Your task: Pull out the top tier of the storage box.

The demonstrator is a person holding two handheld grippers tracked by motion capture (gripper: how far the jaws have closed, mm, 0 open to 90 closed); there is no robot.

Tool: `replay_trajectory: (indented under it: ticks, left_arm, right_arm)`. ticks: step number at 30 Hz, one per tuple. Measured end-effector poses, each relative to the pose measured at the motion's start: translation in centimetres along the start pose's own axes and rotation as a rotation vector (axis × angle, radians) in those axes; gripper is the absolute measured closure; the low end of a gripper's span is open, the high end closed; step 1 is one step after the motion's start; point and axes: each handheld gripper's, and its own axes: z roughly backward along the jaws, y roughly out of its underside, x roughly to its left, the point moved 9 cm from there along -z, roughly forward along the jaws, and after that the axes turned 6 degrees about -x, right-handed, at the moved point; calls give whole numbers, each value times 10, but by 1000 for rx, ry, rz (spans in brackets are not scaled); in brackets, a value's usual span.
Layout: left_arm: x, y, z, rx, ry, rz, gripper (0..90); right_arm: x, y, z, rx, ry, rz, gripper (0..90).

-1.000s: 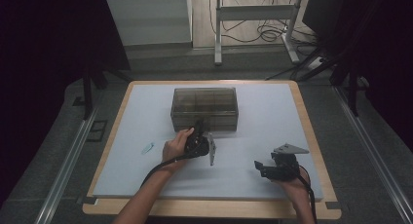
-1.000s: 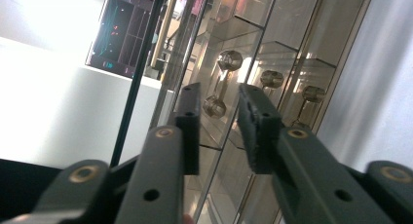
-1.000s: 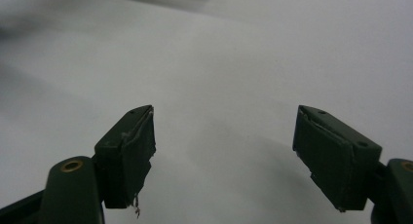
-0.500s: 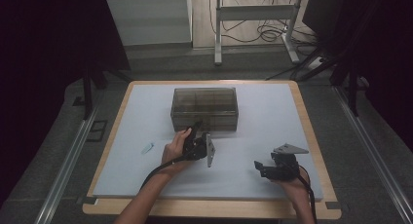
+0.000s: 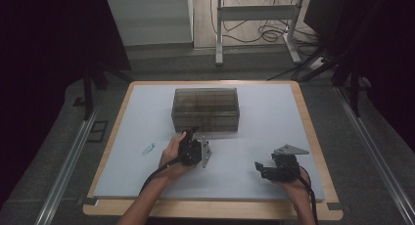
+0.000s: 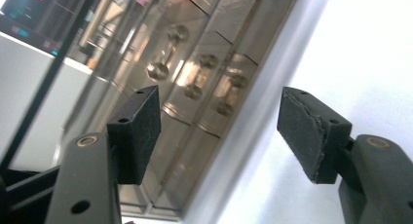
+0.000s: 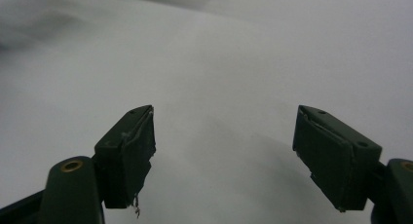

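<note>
Beside the smoky compartment box (image 5: 206, 109), the left hand-held gripper (image 6: 219, 131) has just been opening, empty; right hand-held gripper (image 7: 224, 156) waits agape, so any grasping remains ahead.

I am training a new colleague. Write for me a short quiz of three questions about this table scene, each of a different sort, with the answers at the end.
1. True or false: the left gripper holds the small blue item.
2. Multiple choice: the clear compartment box stands (A) at the far middle of the table, (B) at its near right corner, (C) on the floor.
3. Short answer: what lies between the fingertips of the right gripper?

Key
1. False. Its jaws have just been opening, nothing is between them, and the blue item lies apart, to its left.
2. A.
3. Nothing; its jaws stand open over the bare table surface.
</note>
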Motion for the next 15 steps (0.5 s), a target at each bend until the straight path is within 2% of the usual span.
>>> replay_trajectory:
  ticks: [1,15]
  left_arm:
    - [-1,3,1,10,17,23,331]
    - [-5,15,12,49,118,154,301]
  right_arm:
    - [0,0,0,-1,0,1,228]
    - [3,-1,-1,-2,-3,9,228]
